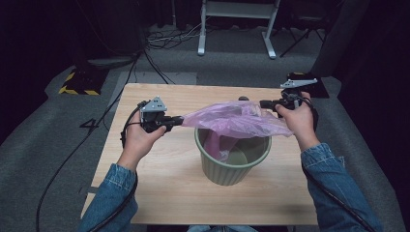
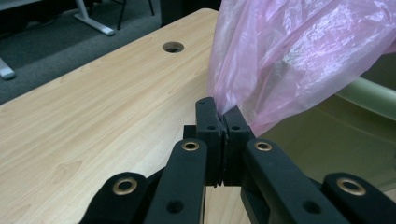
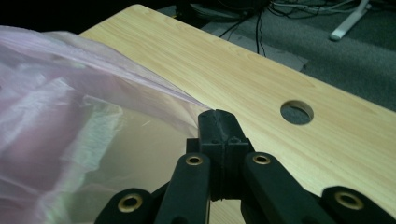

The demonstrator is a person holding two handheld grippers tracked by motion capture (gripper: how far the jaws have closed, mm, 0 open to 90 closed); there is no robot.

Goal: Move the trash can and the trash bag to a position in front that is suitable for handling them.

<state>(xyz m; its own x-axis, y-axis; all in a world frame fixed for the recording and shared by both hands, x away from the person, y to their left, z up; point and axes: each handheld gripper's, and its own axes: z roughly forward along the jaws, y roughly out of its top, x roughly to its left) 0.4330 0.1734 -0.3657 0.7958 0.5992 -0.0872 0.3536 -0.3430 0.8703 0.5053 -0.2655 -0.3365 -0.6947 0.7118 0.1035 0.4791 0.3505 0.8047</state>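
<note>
**Pink liner stretched over green bin**

A light wooden table fills the frame's centre. On it stands a ribbed green plastic bin, centre-right. Above its mouth spreads a thin pink plastic bag, part drooping inside. The left gripper and right gripper each clamp a bag edge, jaws closed. Overpulling could tear the film or slip it free.

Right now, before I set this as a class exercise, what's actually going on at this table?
A person is lining a green bin with a pink plastic bag. The left gripper is shut on one edge of the bag, and the right gripper is shut on the opposite edge. Between them the bag is stretched wide above the bin's mouth, with its lower part hanging down inside. The bag's rim is not yet pulled over the bin's rim. The bin stands upright on a wooden table.
</note>
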